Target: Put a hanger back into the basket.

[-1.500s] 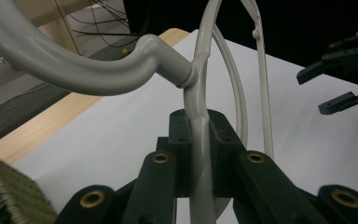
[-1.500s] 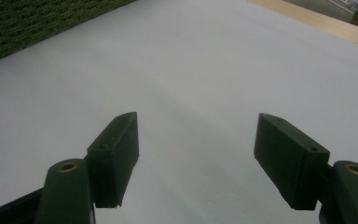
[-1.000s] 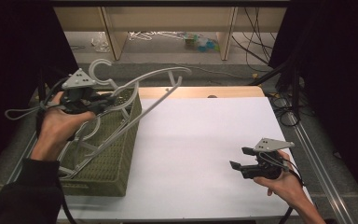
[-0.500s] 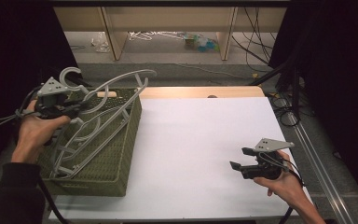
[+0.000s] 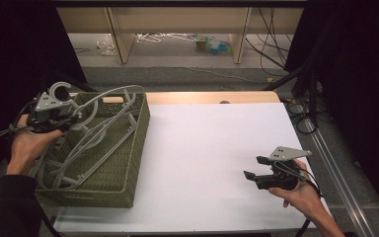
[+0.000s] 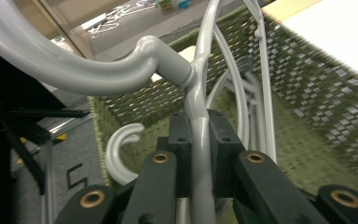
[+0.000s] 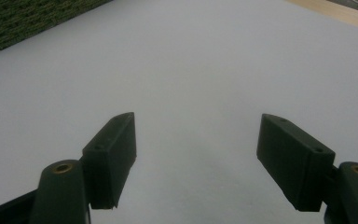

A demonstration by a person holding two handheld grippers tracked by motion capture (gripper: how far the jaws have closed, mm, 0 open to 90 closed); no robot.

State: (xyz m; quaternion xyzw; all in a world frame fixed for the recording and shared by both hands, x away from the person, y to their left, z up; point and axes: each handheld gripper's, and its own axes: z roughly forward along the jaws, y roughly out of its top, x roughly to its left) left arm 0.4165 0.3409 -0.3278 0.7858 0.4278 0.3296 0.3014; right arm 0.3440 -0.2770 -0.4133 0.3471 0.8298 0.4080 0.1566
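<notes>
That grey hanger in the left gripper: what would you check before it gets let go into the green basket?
1. Left gripper clamped on the grey hanger: ok, pads pinch its neck.
2. Hanger over the green basket: ok, its body lies inside.
3. Hook clear of the basket rim: cannot tell.
4. Tangle with the other hangers in the basket: cannot tell, they overlap.
5. Right gripper out of the way: ok, open and empty above the white tabletop.

Black fingers [image 7: 109,158] with brass screws; dark sleeve [image 5: 7,207].
</notes>
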